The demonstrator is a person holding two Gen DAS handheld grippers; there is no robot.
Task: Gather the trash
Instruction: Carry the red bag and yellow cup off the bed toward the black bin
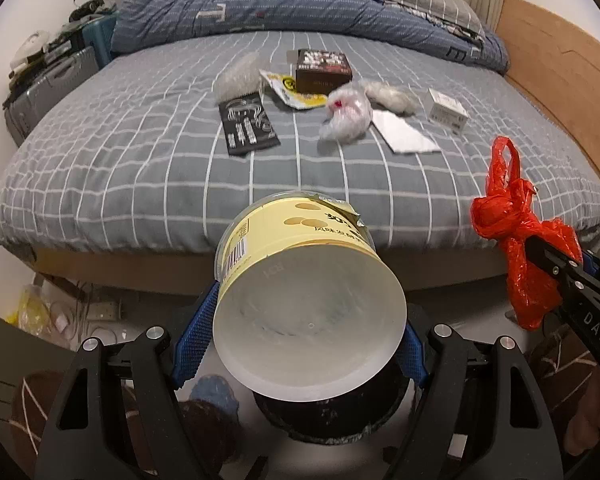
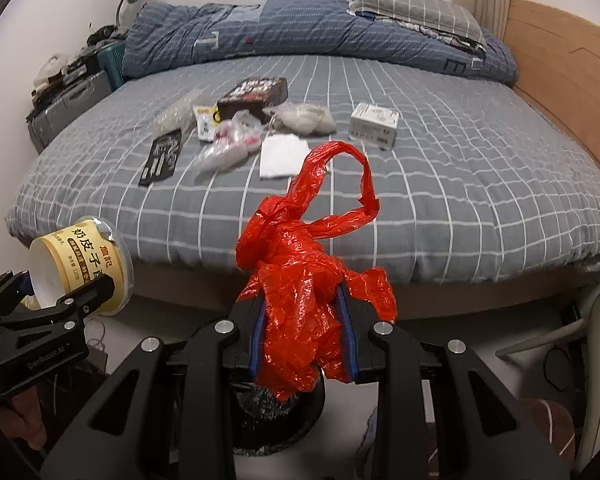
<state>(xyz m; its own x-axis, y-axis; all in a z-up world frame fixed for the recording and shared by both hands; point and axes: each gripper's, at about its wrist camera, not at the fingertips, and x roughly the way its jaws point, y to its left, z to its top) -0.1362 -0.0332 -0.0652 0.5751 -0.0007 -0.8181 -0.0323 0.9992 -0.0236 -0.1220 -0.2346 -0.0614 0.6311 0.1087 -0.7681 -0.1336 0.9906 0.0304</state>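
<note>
Your left gripper (image 1: 308, 320) is clamped on the tub (image 1: 300, 280), your right gripper (image 2: 304, 332) on the red bag (image 2: 308, 280). Both hang above the bin (image 2: 276, 412) off the bed's (image 2: 460, 200) near edge, likely for dropping. More trash lies mid-bed.
</note>
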